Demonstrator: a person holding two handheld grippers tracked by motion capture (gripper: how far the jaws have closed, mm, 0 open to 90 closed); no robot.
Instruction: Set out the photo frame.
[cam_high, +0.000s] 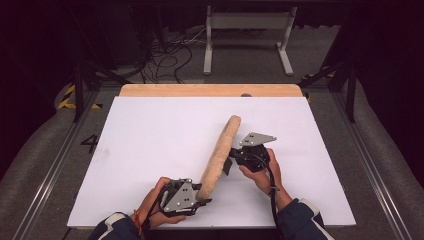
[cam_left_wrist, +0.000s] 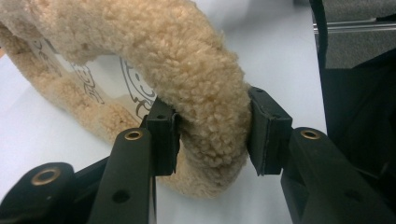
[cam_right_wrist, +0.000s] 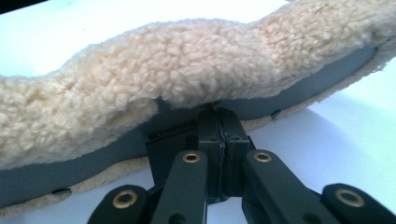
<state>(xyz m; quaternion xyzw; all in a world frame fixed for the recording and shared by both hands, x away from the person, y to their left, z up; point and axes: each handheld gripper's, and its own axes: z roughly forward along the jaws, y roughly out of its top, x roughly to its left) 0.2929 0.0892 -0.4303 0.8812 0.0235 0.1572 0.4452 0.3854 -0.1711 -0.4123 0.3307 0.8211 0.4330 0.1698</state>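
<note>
A white sheet (cam_high: 150, 150) covers nearly the whole table, leaving a strip of bare wooden table edge (cam_high: 210, 90) along its far side. A long, cream fleece cover (cam_high: 220, 155) rests on the sheet, right of the sheet's middle, running from near the sheet's near edge diagonally toward the far right. A small dark spot (cam_high: 245, 94) sits on the wooden strip, beyond the cover's far end.

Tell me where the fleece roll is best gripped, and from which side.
Grip the fleece roll at its near end, coming from the person's side: there the left gripper spans its rounded bulk. At mid-length only a thin edge offers itself to the right gripper.
</note>
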